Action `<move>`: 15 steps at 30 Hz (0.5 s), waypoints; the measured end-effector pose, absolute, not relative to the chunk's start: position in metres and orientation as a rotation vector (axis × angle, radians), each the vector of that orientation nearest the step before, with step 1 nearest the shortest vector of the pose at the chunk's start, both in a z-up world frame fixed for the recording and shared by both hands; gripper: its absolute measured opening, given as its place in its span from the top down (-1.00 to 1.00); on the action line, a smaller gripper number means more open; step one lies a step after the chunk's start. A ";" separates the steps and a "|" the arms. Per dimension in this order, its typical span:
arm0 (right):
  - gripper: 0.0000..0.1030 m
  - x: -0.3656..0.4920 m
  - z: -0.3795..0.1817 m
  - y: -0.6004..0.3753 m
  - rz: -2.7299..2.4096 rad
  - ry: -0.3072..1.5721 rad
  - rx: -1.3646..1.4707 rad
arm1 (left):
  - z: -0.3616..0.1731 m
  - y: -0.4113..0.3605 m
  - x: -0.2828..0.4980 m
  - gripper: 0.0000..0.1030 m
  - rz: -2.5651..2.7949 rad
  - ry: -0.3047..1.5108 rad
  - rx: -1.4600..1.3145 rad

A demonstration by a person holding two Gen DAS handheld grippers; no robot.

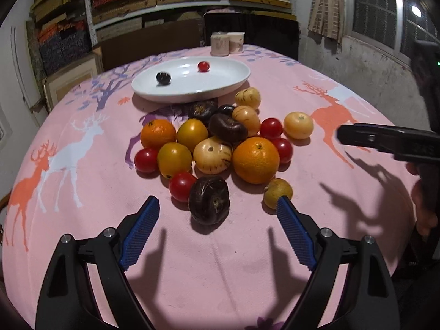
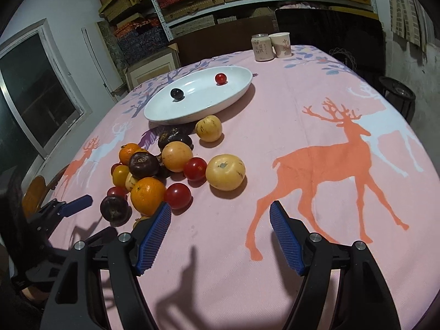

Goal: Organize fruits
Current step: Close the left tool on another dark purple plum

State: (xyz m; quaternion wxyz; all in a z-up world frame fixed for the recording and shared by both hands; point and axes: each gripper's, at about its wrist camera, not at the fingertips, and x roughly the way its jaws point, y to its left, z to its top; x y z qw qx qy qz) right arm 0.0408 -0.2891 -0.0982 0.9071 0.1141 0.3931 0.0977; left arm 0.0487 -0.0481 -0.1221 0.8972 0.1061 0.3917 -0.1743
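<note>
Both grippers, left (image 1: 218,206) & right (image 2: 220,211), spread wide, empty, near fruit pile (image 1: 217,143).

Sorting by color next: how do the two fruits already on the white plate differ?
The red cherry tomato is bright red and sits toward the far side of the white plate; the dark fruit is near-black, slightly larger, and sits nearer its left edge. Both are small, round, glossy and apart from each other.

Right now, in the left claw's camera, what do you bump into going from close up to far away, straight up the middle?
Left claw → big dark purple fruit → pale striped fruit → dark purple fruit on top of the pile → white plate → can and paper cup at the table's far edge.
</note>
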 end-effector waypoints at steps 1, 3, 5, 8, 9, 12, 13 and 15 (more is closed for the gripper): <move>-0.45 0.038 -0.096 -0.290 0.193 0.803 0.227 | -0.126 -0.047 0.052 -0.27 -0.358 0.834 0.205; -0.45 0.036 -0.093 -0.293 0.179 0.787 0.221 | -0.134 -0.044 0.062 0.01 -0.354 0.888 0.166; -0.45 0.033 -0.093 -0.297 0.171 0.782 0.224 | -0.141 -0.040 0.069 0.07 -0.343 0.918 0.136; -0.45 0.033 -0.095 -0.300 0.166 0.788 0.233 | -0.139 -0.038 0.071 0.23 -0.340 0.904 0.116; -0.45 0.034 -0.096 -0.300 0.165 0.792 0.233 | -0.139 -0.038 0.070 0.40 -0.351 0.901 0.109; -0.45 0.034 -0.099 -0.298 0.165 0.797 0.229 | -0.134 -0.041 0.061 0.57 -0.371 0.842 0.136; -0.45 0.035 -0.099 -0.297 0.166 0.799 0.226 | -0.133 -0.044 0.057 0.57 -0.379 0.828 0.153; -0.45 0.037 -0.101 -0.295 0.166 0.808 0.219 | -0.131 -0.046 0.053 0.57 -0.398 0.810 0.163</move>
